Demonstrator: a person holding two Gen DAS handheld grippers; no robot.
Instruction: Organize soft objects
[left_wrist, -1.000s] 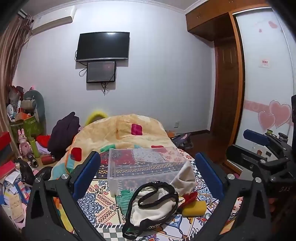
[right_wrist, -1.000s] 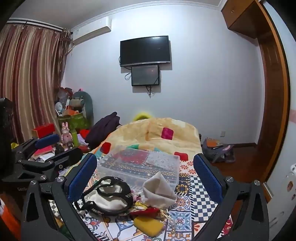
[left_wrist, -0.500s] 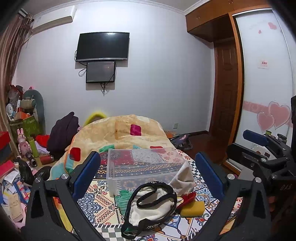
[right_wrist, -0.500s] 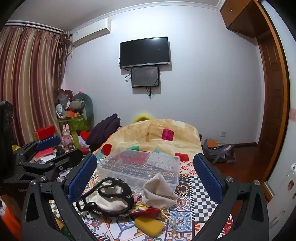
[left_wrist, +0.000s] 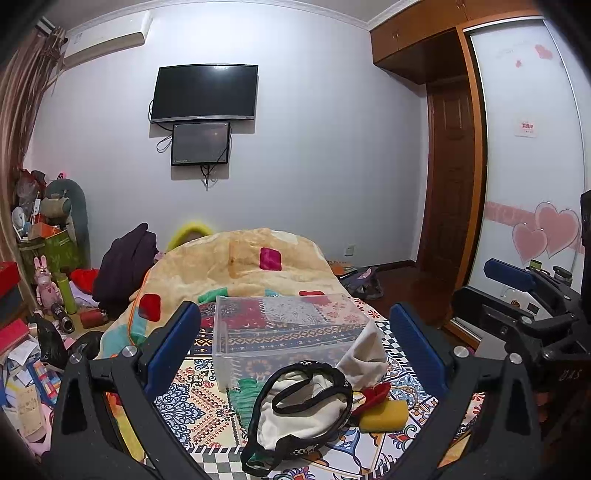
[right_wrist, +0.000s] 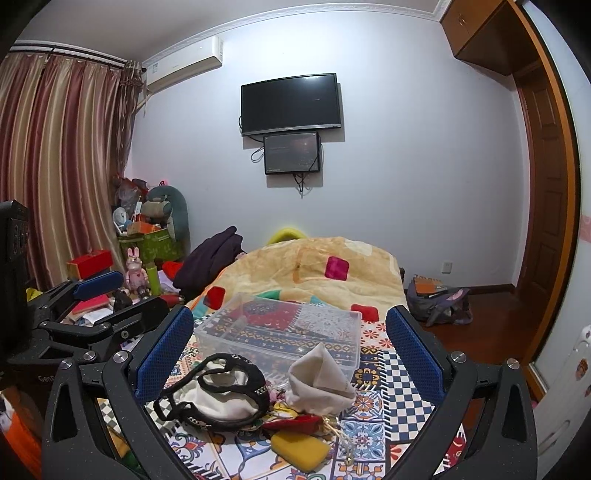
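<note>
A clear plastic box (left_wrist: 284, 332) (right_wrist: 284, 328) stands empty on the patterned bed cover. In front of it lies a pile of soft things: a white garment with black trim (left_wrist: 306, 402) (right_wrist: 218, 391), a cream cloth pouch (left_wrist: 365, 358) (right_wrist: 321, 380), a yellow sponge (left_wrist: 384, 415) (right_wrist: 299, 448), a red cloth piece (left_wrist: 375, 393) (right_wrist: 295, 422) and a green cloth (left_wrist: 243, 397). My left gripper (left_wrist: 295, 347) is open and empty above the pile. My right gripper (right_wrist: 286, 343) is open and empty to its right. Each gripper shows in the other's view.
A folded beige blanket (left_wrist: 240, 266) with coloured patches lies behind the box. A dark garment (left_wrist: 125, 262) lies to its left. Cluttered toys and boxes (right_wrist: 144, 240) fill the left side. A backpack (right_wrist: 439, 299) lies on the floor at right, near a wardrobe (left_wrist: 524, 184).
Both grippers have drifted very slightly; the scene sits a touch lower in the left wrist view. Nothing on the bed has moved.
</note>
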